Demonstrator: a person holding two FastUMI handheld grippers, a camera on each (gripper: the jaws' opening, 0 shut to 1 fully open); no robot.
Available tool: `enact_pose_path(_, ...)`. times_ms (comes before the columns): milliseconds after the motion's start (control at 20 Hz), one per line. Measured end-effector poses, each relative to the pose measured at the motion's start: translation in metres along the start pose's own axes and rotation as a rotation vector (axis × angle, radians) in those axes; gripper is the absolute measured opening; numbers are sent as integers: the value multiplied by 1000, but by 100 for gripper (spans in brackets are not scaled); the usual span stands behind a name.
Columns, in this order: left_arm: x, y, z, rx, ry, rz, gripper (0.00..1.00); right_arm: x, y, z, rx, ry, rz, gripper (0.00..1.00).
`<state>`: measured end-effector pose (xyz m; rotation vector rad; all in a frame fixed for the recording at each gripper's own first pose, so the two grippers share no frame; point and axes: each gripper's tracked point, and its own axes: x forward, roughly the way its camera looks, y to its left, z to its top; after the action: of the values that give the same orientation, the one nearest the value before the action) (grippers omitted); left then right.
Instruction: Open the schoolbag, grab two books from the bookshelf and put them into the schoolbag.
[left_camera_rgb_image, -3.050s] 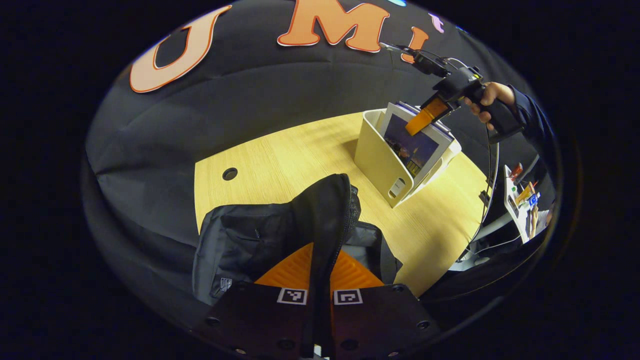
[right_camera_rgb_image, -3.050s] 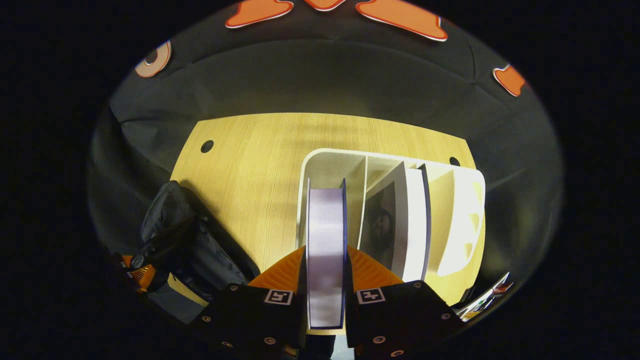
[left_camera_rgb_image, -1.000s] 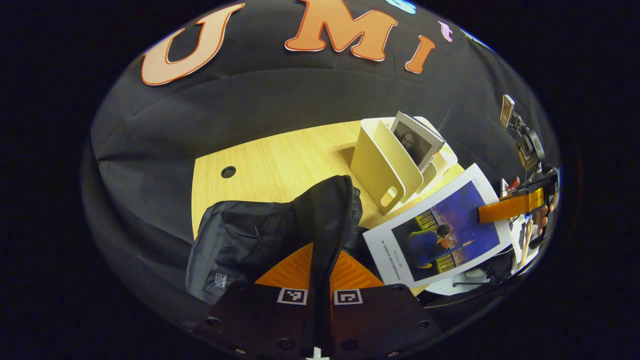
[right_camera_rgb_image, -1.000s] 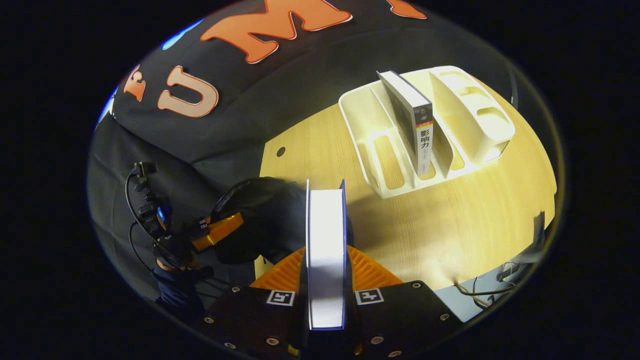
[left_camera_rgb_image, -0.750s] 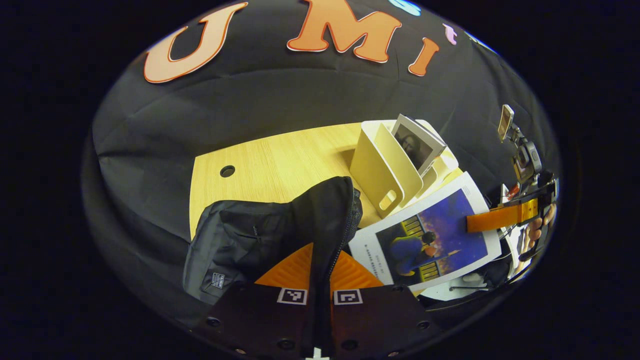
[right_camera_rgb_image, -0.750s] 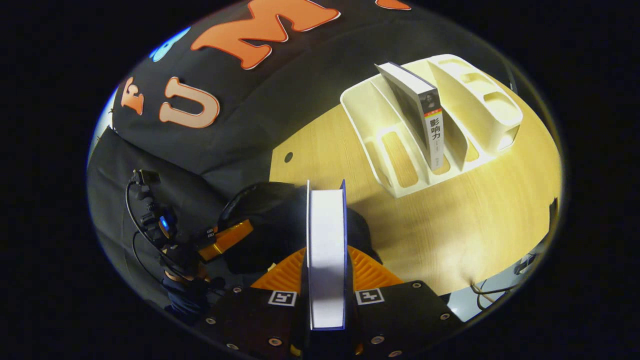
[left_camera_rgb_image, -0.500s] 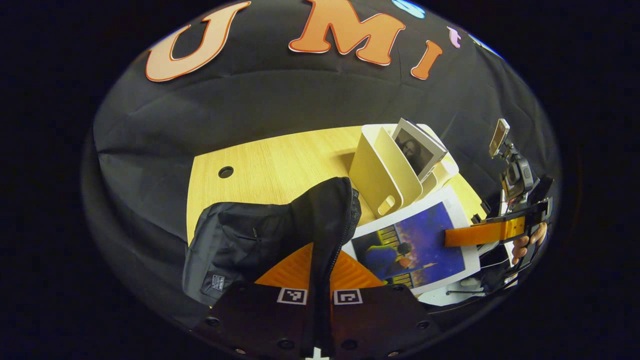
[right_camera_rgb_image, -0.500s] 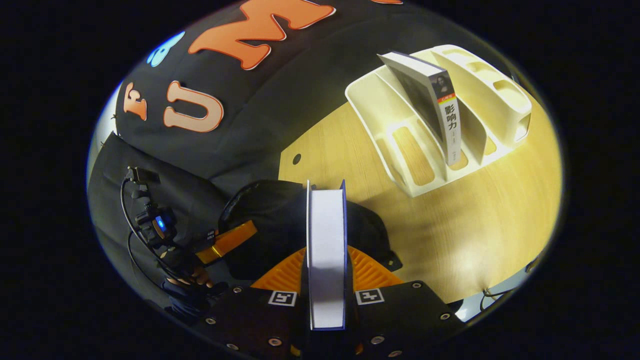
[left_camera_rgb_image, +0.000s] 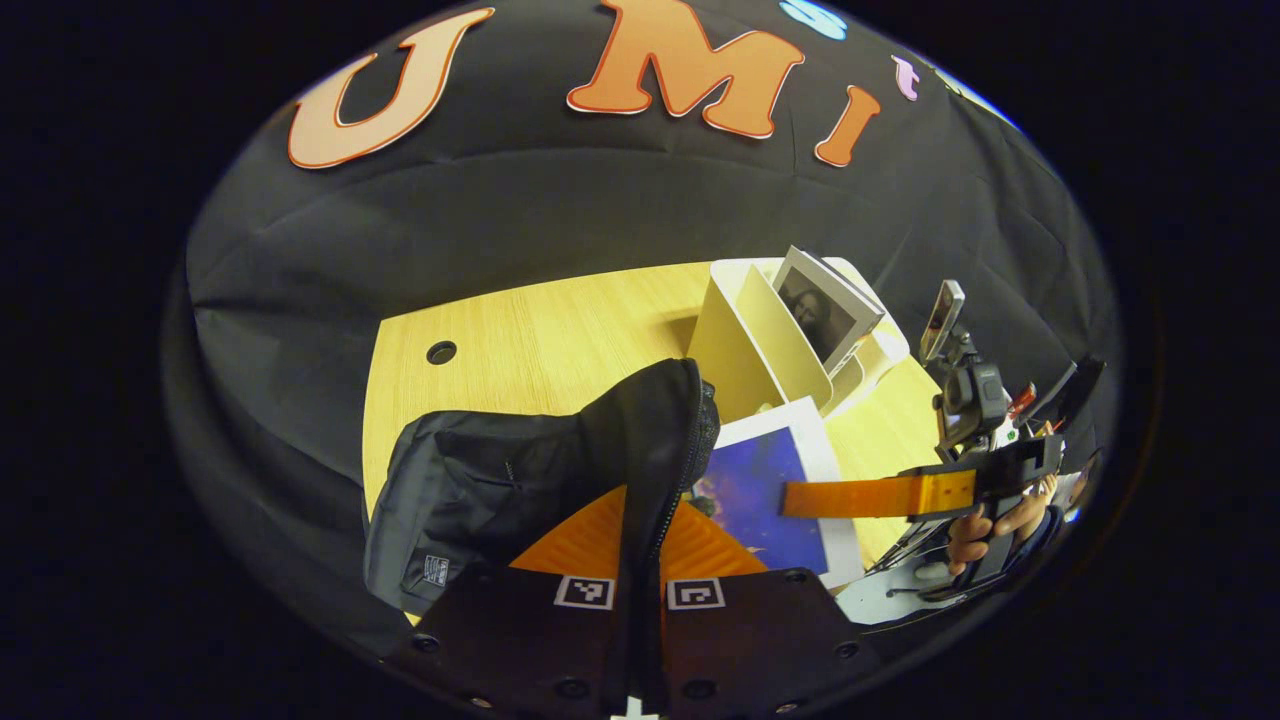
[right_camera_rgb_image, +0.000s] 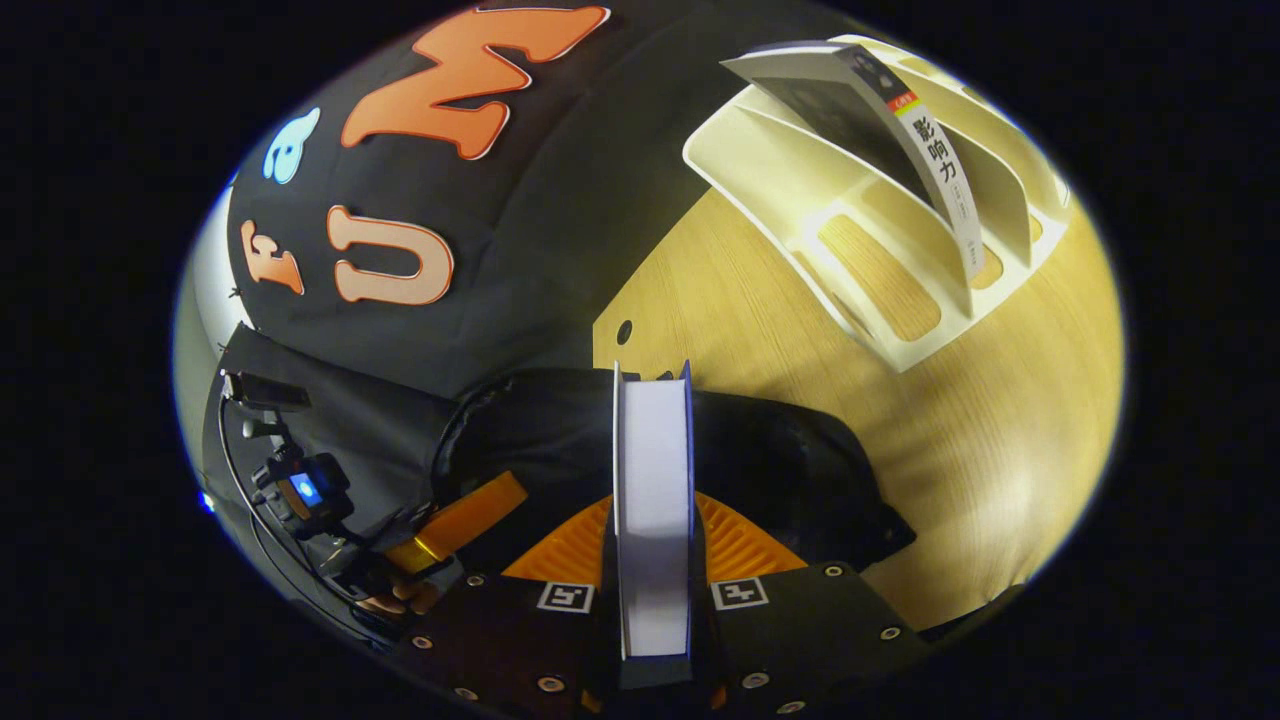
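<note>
Book held over the open schoolbag, 1 book left on the shelf.

The left gripper pinches the schoolbag's raised black flap between both fingers, holding the zipper edge upright on the wooden table. Just beside it, the right gripper clamps a blue-covered book by its page edge, fingers pressed on both covers; its long axis runs forward from the gripper, the far end at the bag's opening. Farther back, the cream bookshelf holds 1 book leaning tilted in a middle slot, spine outward; the slot beside it toward the bag is empty.
</note>
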<state>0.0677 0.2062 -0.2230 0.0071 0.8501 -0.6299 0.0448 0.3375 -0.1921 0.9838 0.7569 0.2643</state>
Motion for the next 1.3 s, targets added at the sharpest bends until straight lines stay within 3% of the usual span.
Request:
enact_pose_path(250, 3, -6, 4, -8, -3, -18, 6, 29, -3, -7, 48, -31, 29, 28)
enact_pose_path(400, 2, -11, 3, -3, -4, -29, 6, 48, -8, -20, 17, -19, -3, 28)
enact_pose_path(750, 5, -20, 4, -4, -7, -50, 5, 76, 0, -30, 29, -16, 22, 28)
enact_pose_path(800, 5, -18, 4, -7, -10, -48, 6, 79, -1, -32, 42, -10, 23, 36)
enact_pose_path(850, 6, -18, 4, -9, -5, -49, 5, 84, -1, -34, 48, -2, 20, 29)
enact_pose_path(900, 7, -17, 4, -15, -8, -43, 5, 85, -5, -36, 41, 11, -4, 30)
enact_pose_path(1000, 8, -16, 2, -24, -3, -38, 6, 90, -21, -41, -8, 31, -102, 39)
enact_pose_path(1050, 9, -17, 1, -30, 2, -42, 6, 87, -27, -44, -44, 50, -134, 50)
enact_pose_path(1100, 9, -17, 1, -36, -1, -37, 5, 85, -34, -48, -76, 75, -162, 41)
enact_pose_path(1150, 11, -18, 0, -41, 1, -35, 5, 83, -37, -50, -107, 90, -176, 71)
enact_pose_path(1200, 12, -17, -1, -45, -3, -23, 5, 81, -42, -53, -132, 108, -205, 63)
enact_pose_path(1250, 11, -17, 0, -55, -3, -19, 6, 79, -45, -54, -155, 122, -222, 86)
enact_pose_path(1300, 10, -16, -1, -60, -5, -10, 5, 75, -48, -53, -179, 132, -249, 90)
